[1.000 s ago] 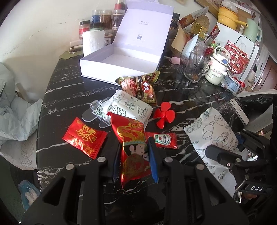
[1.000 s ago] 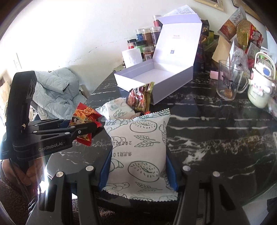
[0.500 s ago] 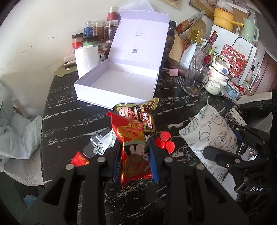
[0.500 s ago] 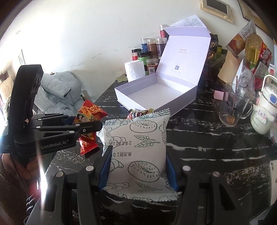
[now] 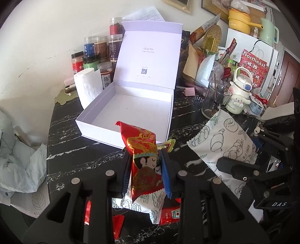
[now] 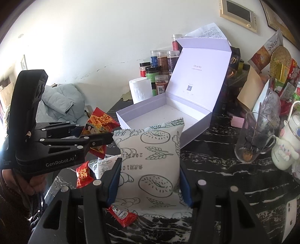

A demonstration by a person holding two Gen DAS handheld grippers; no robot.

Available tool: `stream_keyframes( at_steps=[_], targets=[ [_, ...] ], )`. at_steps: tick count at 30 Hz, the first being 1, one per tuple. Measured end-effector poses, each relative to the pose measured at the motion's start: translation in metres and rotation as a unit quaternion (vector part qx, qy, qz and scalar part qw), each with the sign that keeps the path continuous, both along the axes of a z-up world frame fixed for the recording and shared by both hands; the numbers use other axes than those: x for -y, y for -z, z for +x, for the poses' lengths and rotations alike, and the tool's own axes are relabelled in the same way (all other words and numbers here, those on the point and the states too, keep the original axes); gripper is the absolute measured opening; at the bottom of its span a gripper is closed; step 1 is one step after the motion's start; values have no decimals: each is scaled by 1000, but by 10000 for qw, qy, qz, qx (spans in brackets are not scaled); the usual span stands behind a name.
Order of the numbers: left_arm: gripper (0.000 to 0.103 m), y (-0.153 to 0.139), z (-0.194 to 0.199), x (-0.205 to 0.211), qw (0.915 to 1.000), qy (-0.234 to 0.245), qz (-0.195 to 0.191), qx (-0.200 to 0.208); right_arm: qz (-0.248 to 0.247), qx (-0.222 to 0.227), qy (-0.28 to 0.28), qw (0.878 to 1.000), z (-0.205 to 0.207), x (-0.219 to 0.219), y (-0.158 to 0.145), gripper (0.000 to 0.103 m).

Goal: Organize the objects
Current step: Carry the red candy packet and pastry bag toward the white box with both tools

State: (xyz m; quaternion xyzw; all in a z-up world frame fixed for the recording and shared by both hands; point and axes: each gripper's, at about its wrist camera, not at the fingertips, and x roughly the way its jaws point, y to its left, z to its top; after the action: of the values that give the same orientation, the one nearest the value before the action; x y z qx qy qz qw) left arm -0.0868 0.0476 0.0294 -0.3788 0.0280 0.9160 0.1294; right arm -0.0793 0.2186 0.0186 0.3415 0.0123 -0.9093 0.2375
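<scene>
Left wrist view showed the left tool [image 5: 145, 169] clenched on a red snack packet [image 5: 144, 161], held above the black marble desk [image 5: 78, 146] just before the open white box [image 5: 131, 110]. Beside it, the right tool [image 6: 150, 180] gripped a white bread packet [image 6: 151, 161], also raised near the box.

a black marble surface [image 5: 78, 146] with white veins stands against a scuffed white wall [image 6: 90, 37]. framed pictures [image 6: 238, 13] hang at far right. a pale quilted jacket [image 6: 60, 103] lies at left. daylight glares across everything.
</scene>
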Motion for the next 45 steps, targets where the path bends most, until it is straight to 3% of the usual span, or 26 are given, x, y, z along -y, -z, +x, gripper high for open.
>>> stream_keyframes(
  at_steps=[17,27,38,45],
  targets=[
    [27,-19,-72,-14,9992,117,-335,-204,-77,-105,27,9999,-80,-8,-16,56],
    [27,-20,-121,-18,9991,91,-313,-261,135,-202,57,9997,-123,-4,-28,56],
    [27,-8,-167,-7,9987,-179,-388,-265,143,-170,145,9996,-175,5,-29,56],
    [27,-17,-193,0,9974,-476,-280,-469,46,-250,187,9995,-208,6,-35,56]
  ],
)
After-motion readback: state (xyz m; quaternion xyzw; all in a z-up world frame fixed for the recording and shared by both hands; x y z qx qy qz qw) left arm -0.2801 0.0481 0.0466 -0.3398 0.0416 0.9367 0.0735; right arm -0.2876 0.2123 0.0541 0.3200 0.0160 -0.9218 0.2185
